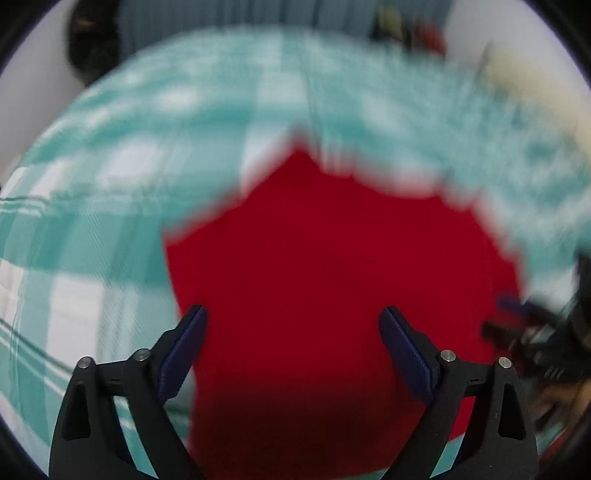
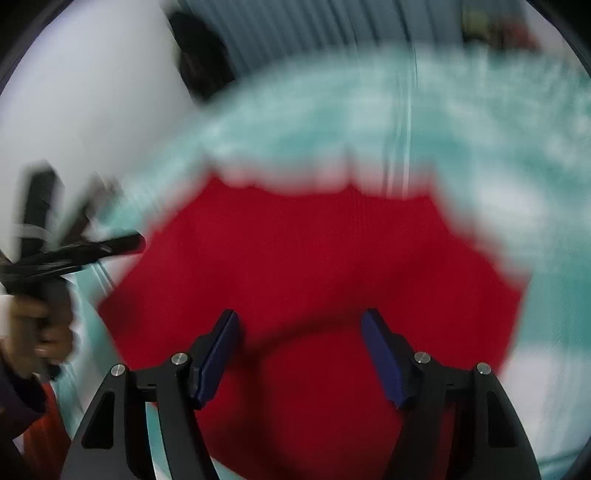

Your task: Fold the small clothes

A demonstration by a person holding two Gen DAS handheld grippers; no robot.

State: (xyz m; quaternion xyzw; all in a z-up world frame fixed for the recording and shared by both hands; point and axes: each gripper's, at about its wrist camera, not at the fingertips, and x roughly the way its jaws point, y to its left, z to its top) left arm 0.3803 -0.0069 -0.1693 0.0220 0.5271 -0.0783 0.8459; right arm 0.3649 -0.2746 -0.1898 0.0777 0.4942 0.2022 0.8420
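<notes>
A red garment (image 1: 325, 266) lies spread on a teal and white checked cloth (image 1: 110, 192); both views are blurred. My left gripper (image 1: 291, 321) hangs over the garment with its blue pads (image 1: 184, 350) wide apart and nothing between them. In the right wrist view the same red garment (image 2: 314, 258) fills the middle, with a fold or crease running across it below the fingers. My right gripper (image 2: 301, 325) is open above it, its pads (image 2: 380, 354) apart and holding nothing. The left gripper (image 2: 74, 251) and the hand (image 2: 44, 332) that carries it show at the left edge.
The checked cloth (image 2: 480, 147) covers the surface around the garment. A pale curtain or slatted wall (image 1: 221, 22) stands behind. Dark and coloured objects (image 1: 406, 29) sit blurred at the far edge. The right gripper (image 1: 524, 332) shows blurred at the right edge of the left wrist view.
</notes>
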